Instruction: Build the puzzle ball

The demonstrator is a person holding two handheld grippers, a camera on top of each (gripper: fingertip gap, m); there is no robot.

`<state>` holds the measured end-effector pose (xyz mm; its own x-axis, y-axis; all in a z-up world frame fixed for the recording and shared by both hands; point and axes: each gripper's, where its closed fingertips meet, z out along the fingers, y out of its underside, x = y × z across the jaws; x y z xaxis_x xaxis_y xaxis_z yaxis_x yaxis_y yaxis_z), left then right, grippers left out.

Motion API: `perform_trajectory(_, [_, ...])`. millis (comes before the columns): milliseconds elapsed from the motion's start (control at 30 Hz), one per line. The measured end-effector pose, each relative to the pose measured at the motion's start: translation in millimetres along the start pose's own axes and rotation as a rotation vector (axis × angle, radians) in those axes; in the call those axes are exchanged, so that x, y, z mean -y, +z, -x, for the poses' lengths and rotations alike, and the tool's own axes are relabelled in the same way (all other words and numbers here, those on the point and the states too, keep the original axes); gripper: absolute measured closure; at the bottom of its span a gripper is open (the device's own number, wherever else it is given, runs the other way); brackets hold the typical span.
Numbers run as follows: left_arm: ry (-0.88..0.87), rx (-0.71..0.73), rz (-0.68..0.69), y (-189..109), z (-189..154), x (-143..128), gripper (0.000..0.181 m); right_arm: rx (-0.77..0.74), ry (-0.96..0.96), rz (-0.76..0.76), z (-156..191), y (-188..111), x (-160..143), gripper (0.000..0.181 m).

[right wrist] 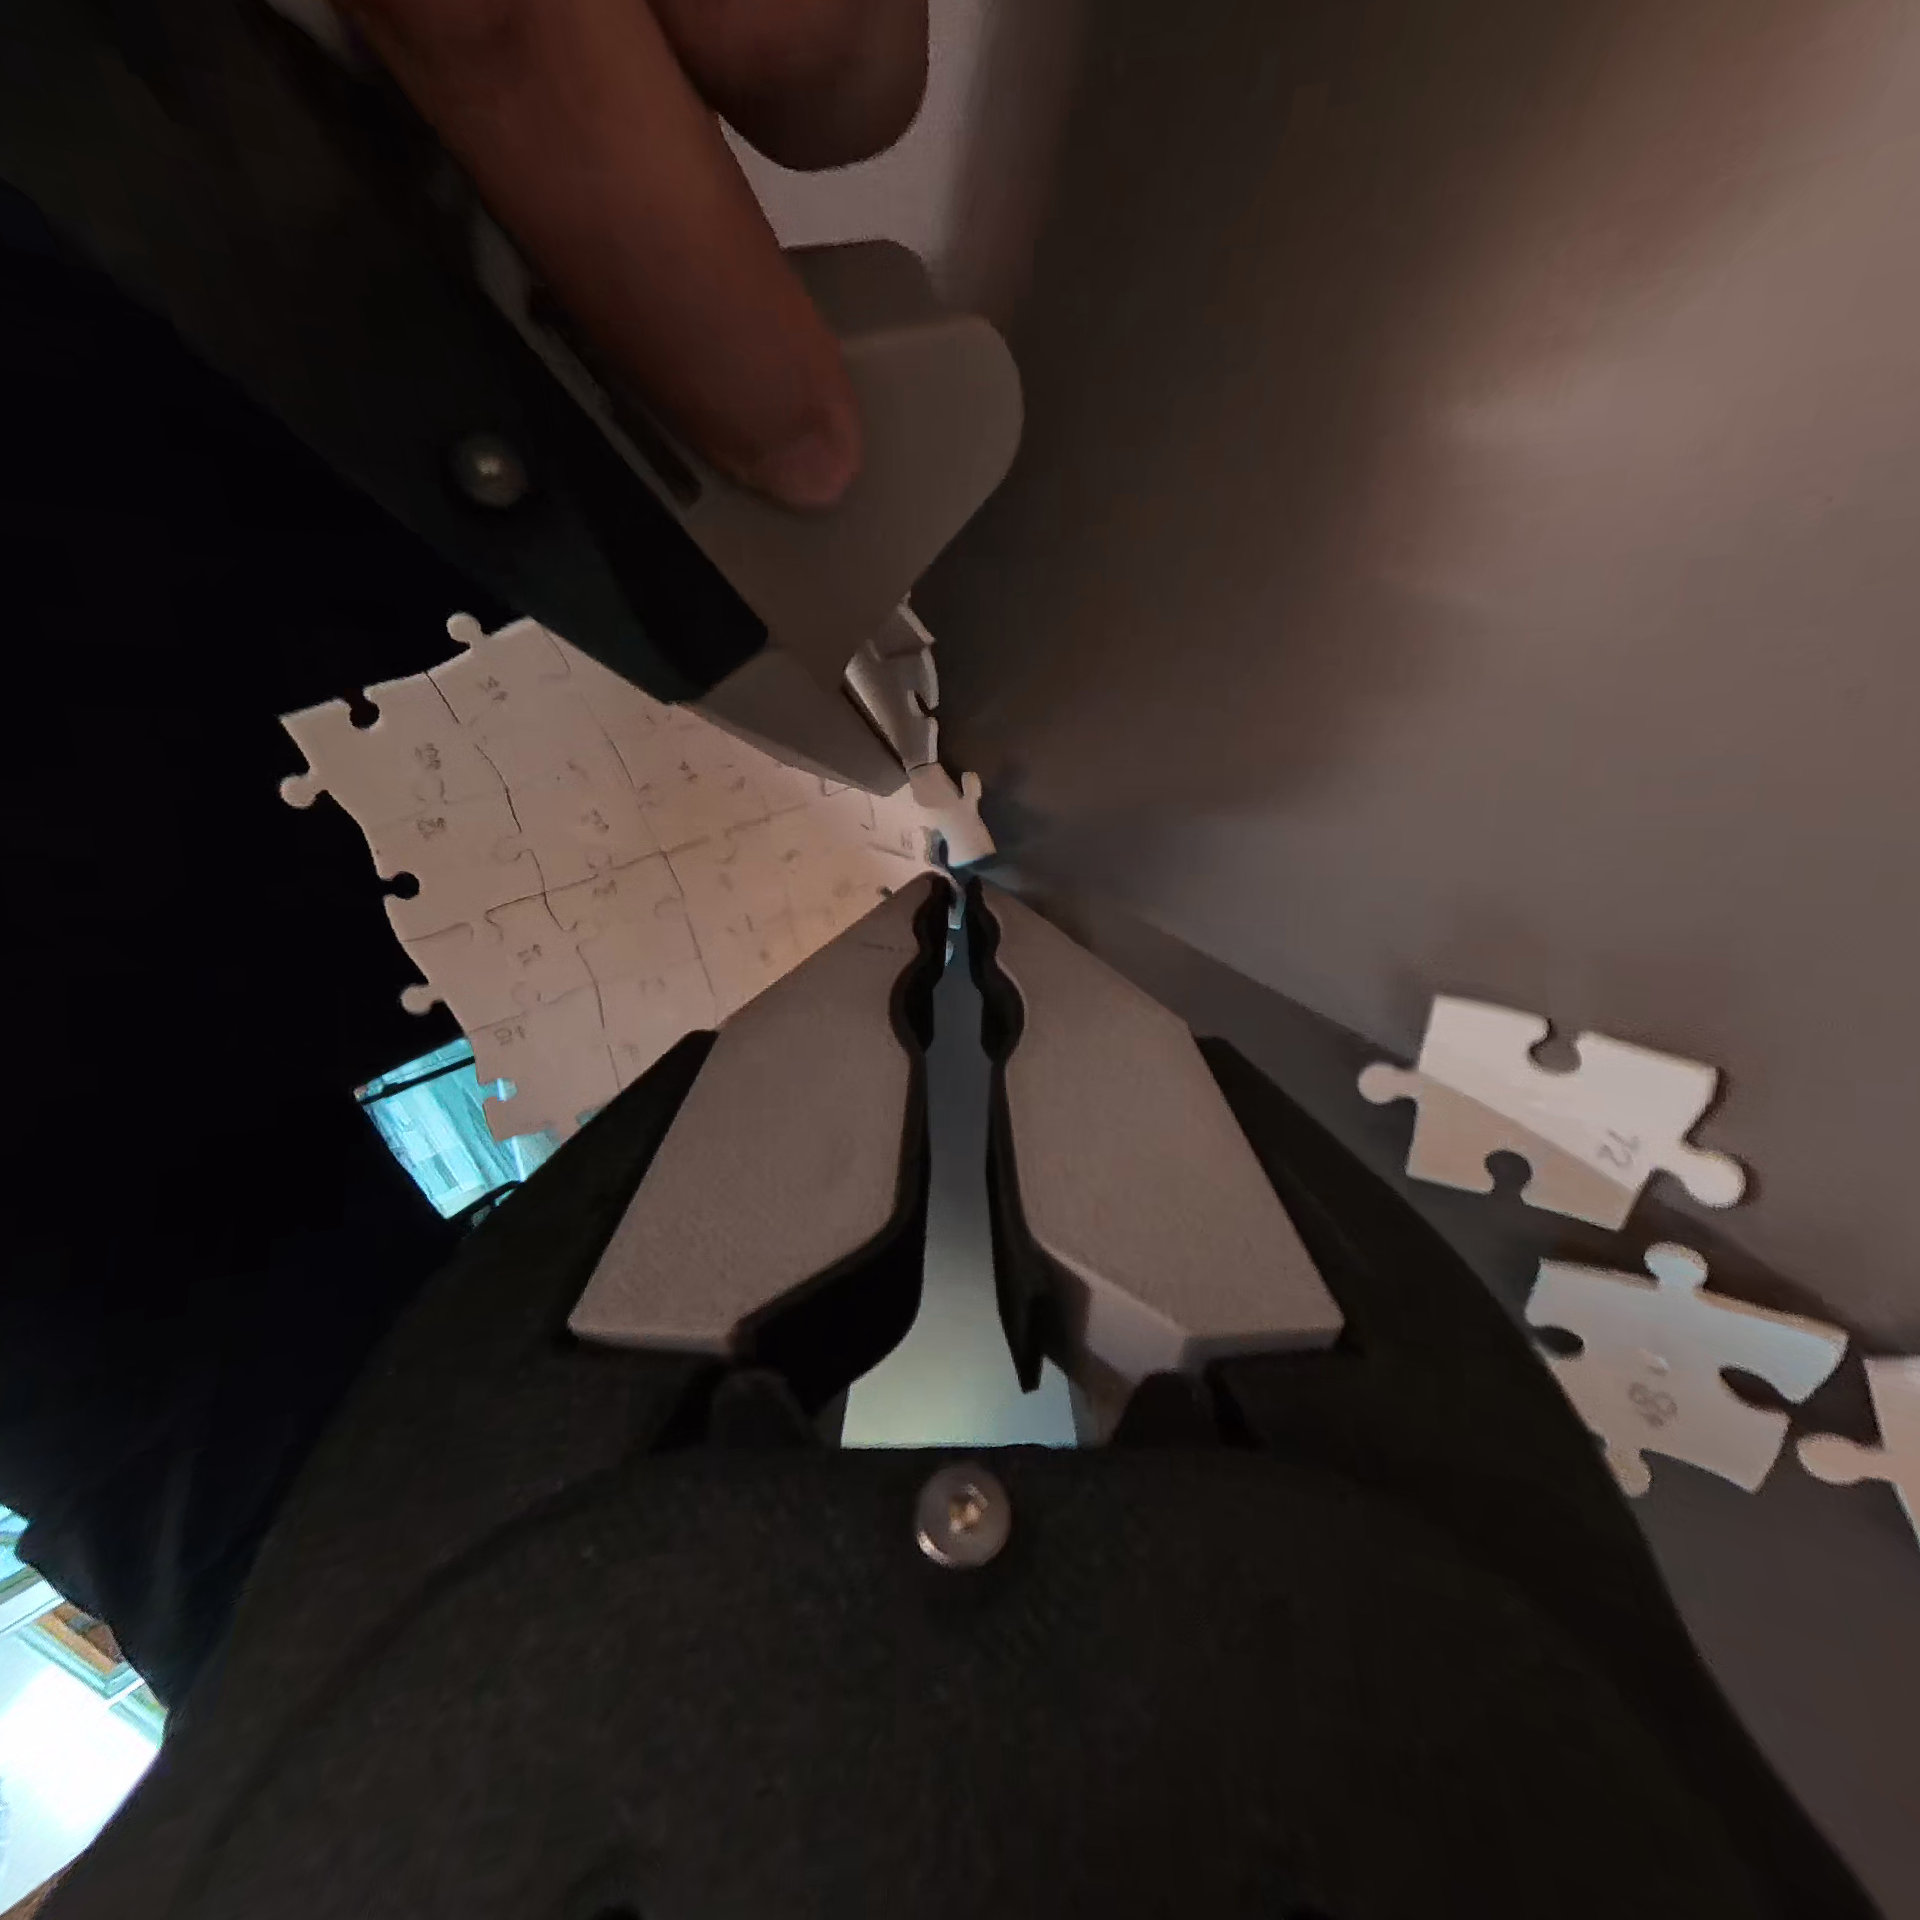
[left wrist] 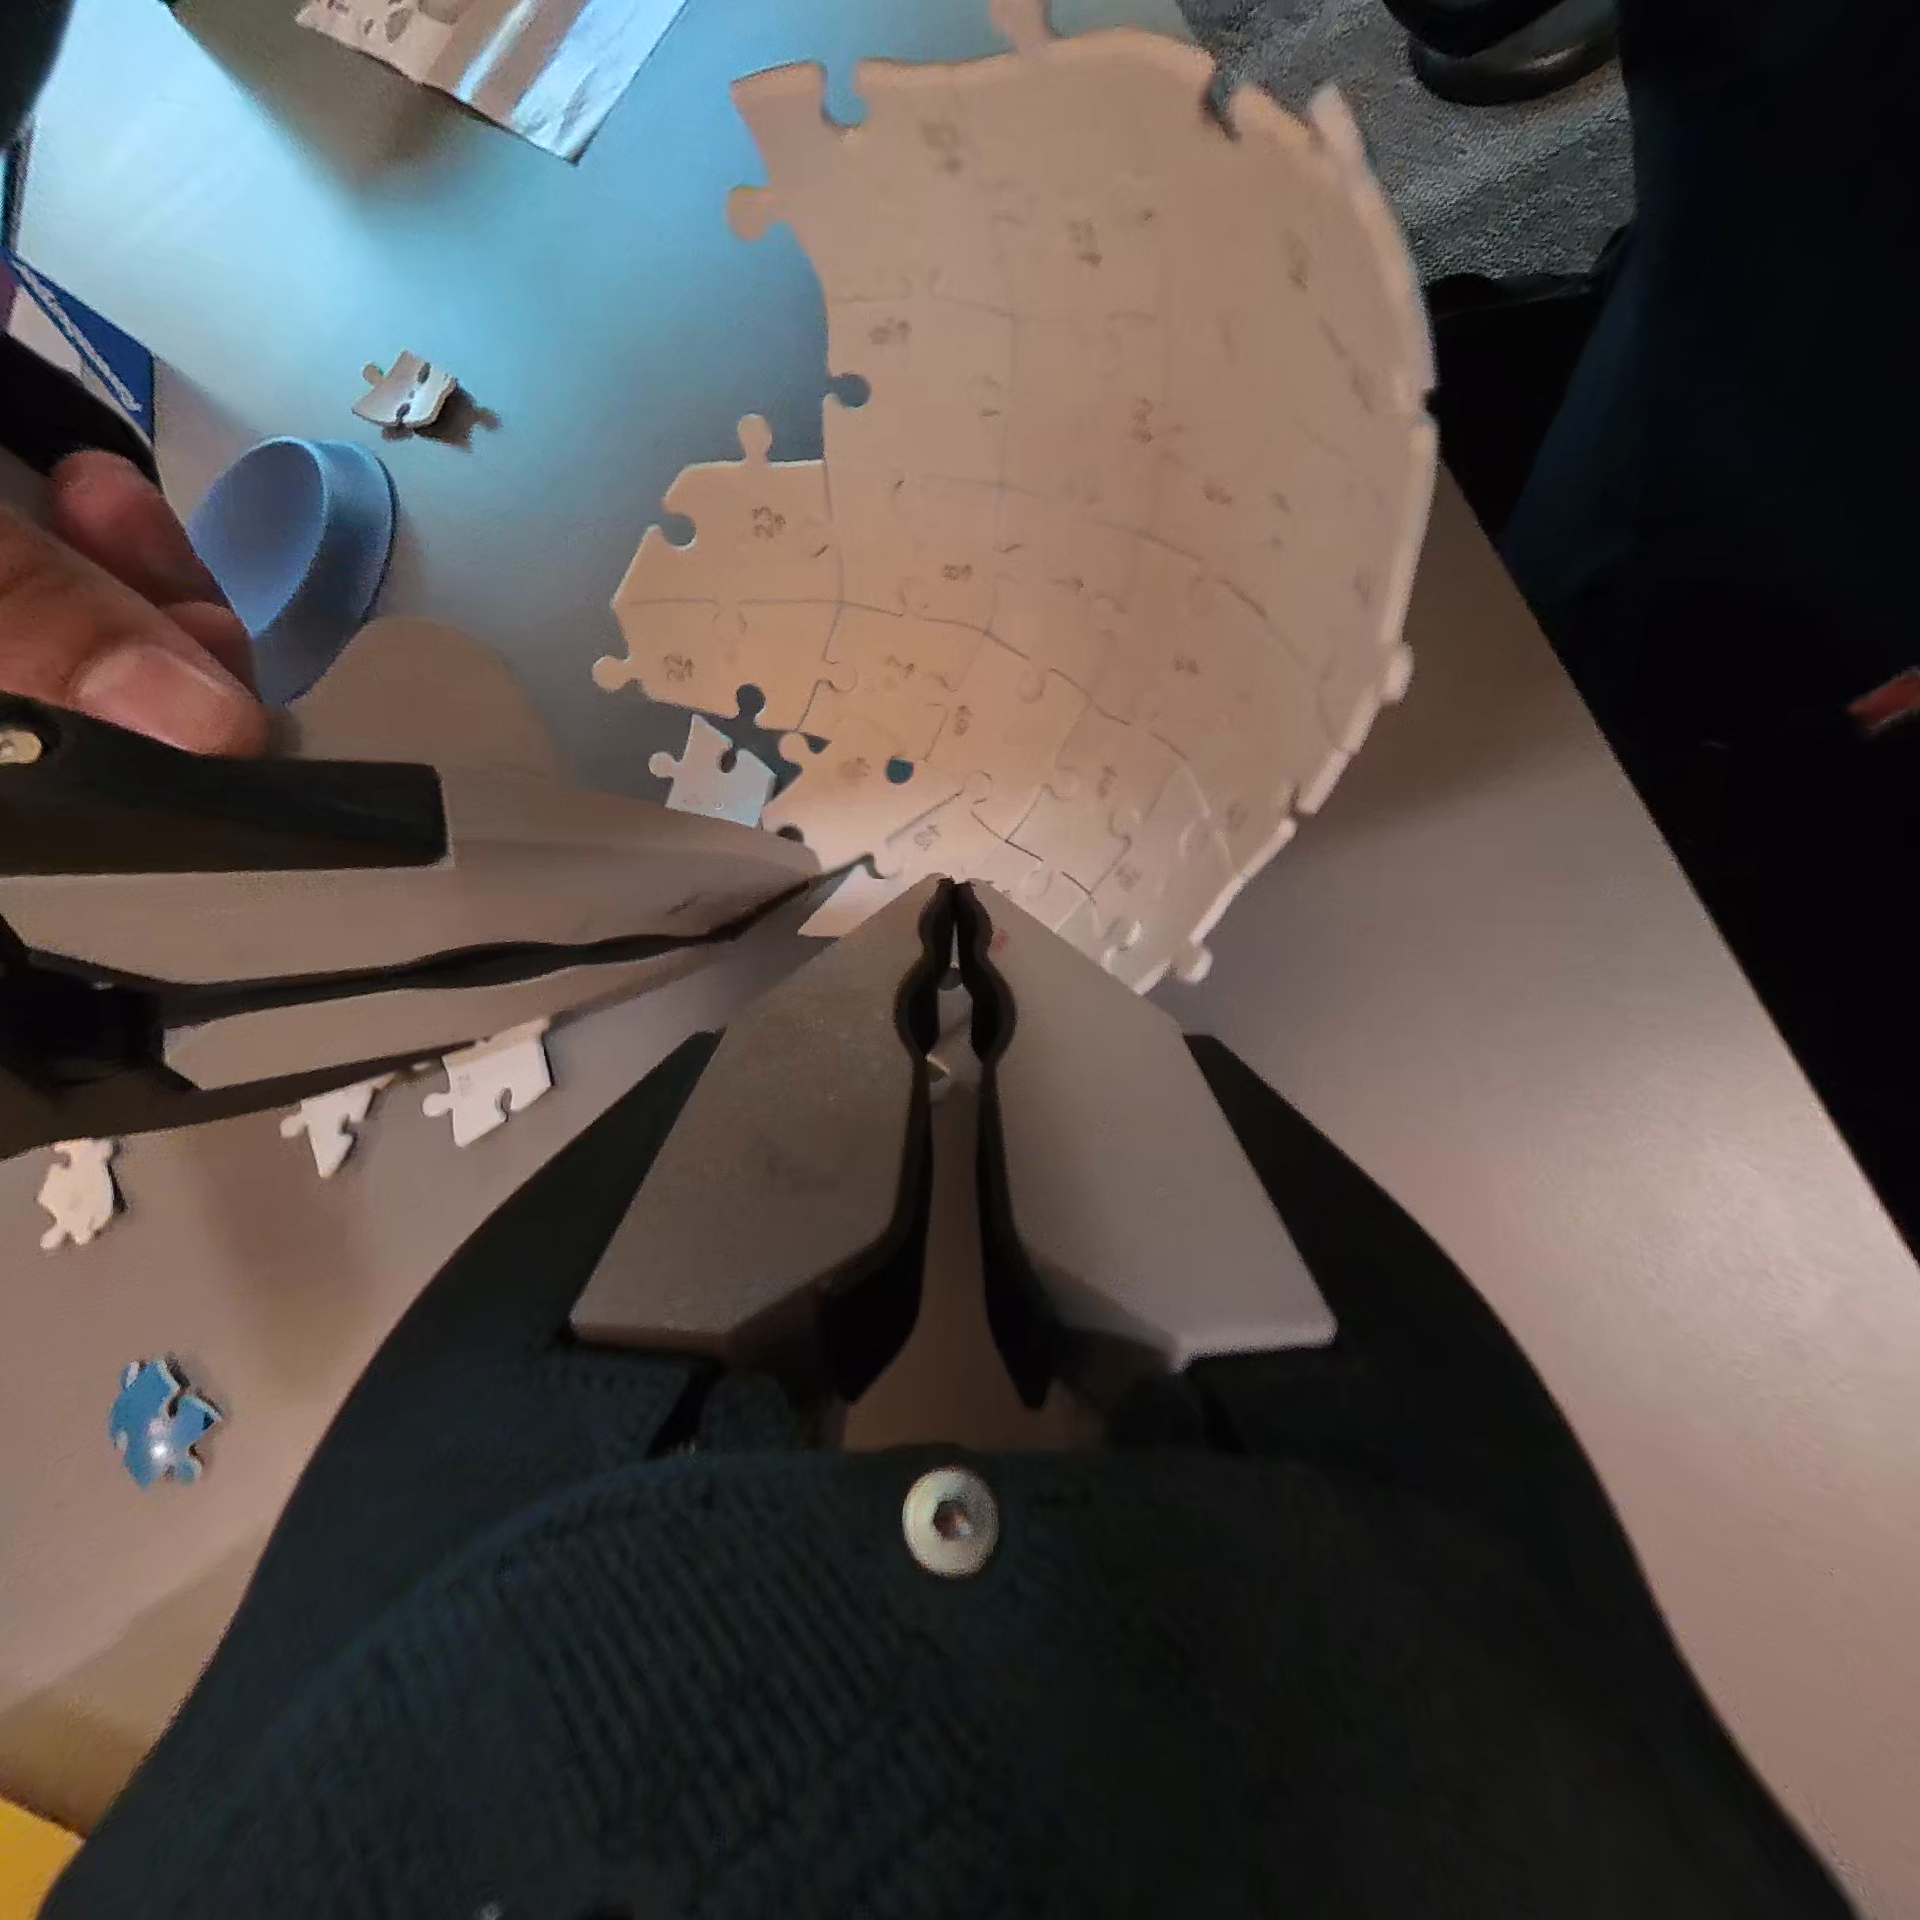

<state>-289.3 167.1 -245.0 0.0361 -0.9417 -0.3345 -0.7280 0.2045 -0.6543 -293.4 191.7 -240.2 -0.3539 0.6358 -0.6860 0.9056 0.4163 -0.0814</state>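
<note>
Left wrist view: left claw (left wrist: pixel 953 891) pinches puzzle shell (left wrist: pixel 1122 499) edge.

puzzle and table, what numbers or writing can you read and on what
I don't copy out writing; this is what bears it.
Puzzle shell: marks on its pieces' pale backs, mostly blurred.
Two loose pieces: one mark each.
Blue and white card: too blurred to read.

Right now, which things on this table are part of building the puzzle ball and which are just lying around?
In use:
- curved assembled puzzle section
- loose puzzle pieces
- left hand-held gripper
- right hand-held gripper

Lying about:
- blue round stand
- foil packet
</note>
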Motion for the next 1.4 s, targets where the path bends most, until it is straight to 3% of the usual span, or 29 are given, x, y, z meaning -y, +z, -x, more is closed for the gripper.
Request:
perform_trajectory(233, [0.061,-0.042,-0.052,-3.7,-7.0,0.1,0.181,-0.017,-0.023,0.021,0.5,3.7,6.1,0.181])
perform_trajectory(567, [0.086,-0.025,-0.077,-5.7,-0.5,-4.7,0.181,-0.011,-0.218,0.073,-4.8,-14.0,9.9,0.181])
perform_trajectory(900, [0.064,-0.031,-0.096,-10.1,6.7,-10.3,0.181,-0.026,-0.380,-0.114,-2.7,-41.3,28.7,0.181])
perform_trajectory(1133, [0.089,-0.002,-0.088,-9.9,11.7,-13.5,0.181,0.032,-0.352,0.032,-6.0,-27.9,16.3,0.181])
perform_trajectory(1400, [0.110,0.021,-0.082,-8.2,13.0,-13.0,0.181,0.070,-0.292,0.065,-6.6,-19.4,11.6,0.181])
